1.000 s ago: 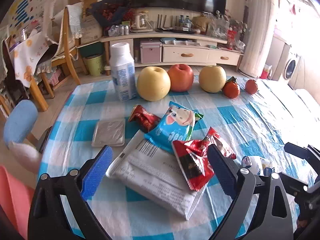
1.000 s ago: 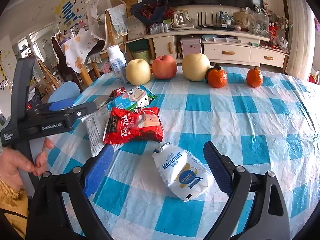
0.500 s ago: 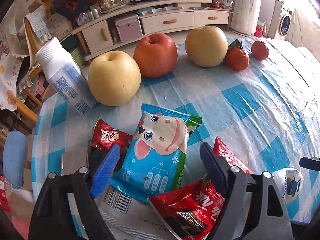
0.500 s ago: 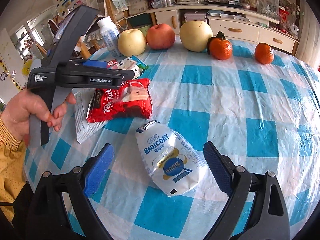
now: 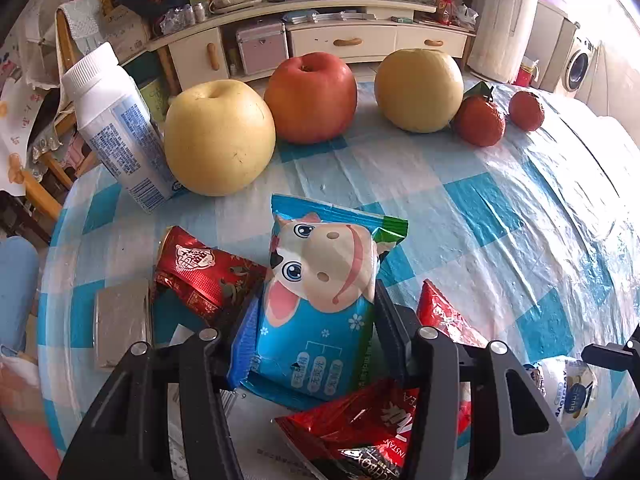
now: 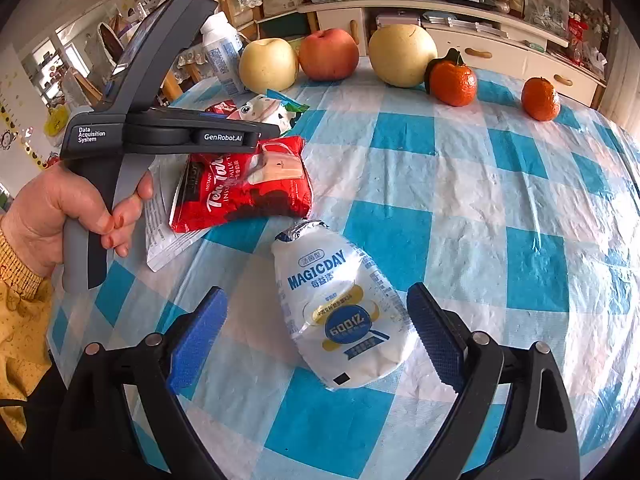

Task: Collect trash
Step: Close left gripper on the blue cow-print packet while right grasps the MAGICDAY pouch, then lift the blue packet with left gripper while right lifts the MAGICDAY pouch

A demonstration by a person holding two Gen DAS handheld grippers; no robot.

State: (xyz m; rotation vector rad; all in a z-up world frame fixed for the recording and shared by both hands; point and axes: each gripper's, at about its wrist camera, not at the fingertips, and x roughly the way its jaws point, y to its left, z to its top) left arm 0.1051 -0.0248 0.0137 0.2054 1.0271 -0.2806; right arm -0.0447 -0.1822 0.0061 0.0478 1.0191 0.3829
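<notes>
The left gripper (image 5: pixel 316 320), jaws just closing, clamps the blue wrapper (image 5: pixel 320 300); thin foil could slip free; the right gripper (image 6: pixel 316 332) stands apart around the white pouch (image 6: pixel 340 304), red packet (image 6: pixel 240 184) at ten o'clock

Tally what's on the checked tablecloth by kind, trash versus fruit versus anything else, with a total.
Snack and drink wrappers/pouches: 4 (cow wrapper, red tea packet, small red wrapper, white pouch)
Printed paper bag: 1
Grey flat packet: 1
Bottle: 1
Pears/apples: 3
Oranges: 2
Total: 12
</notes>
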